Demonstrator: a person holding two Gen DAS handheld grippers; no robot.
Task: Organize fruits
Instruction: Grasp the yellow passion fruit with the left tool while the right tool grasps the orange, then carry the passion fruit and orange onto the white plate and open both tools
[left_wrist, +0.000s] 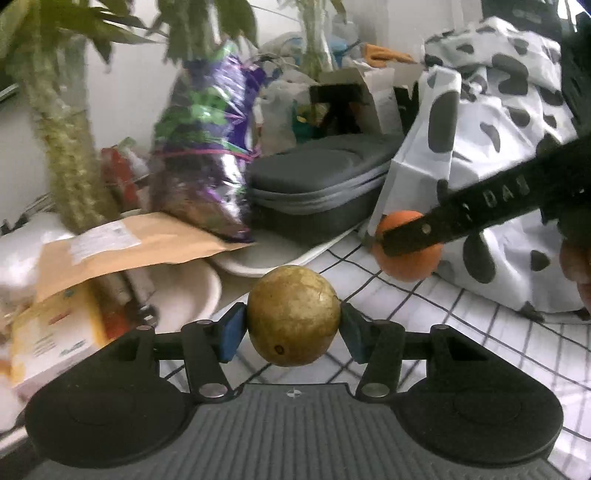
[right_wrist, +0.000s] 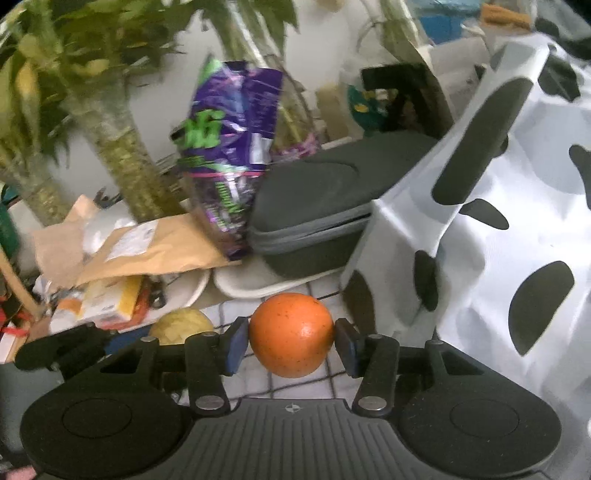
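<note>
In the left wrist view, a round yellow-brown fruit (left_wrist: 293, 315) sits between the blue pads of my left gripper (left_wrist: 291, 328), which is shut on it above the checked tablecloth (left_wrist: 461, 332). An orange (left_wrist: 406, 254) lies further right, partly behind the black finger of the other gripper. In the right wrist view, my right gripper (right_wrist: 291, 341) is shut on that orange (right_wrist: 291, 334), its pads pressing both sides. The yellow-brown fruit (right_wrist: 181, 326) shows at the left behind the left gripper's dark arm.
A grey zip case (left_wrist: 317, 181) rests on a white tray (left_wrist: 266, 258). A purple snack bag (left_wrist: 207, 147), brown envelope (left_wrist: 129, 243), white bowl (left_wrist: 184, 291) and plant trunk (left_wrist: 66, 158) crowd the left. A cow-print bag (left_wrist: 491, 147) fills the right.
</note>
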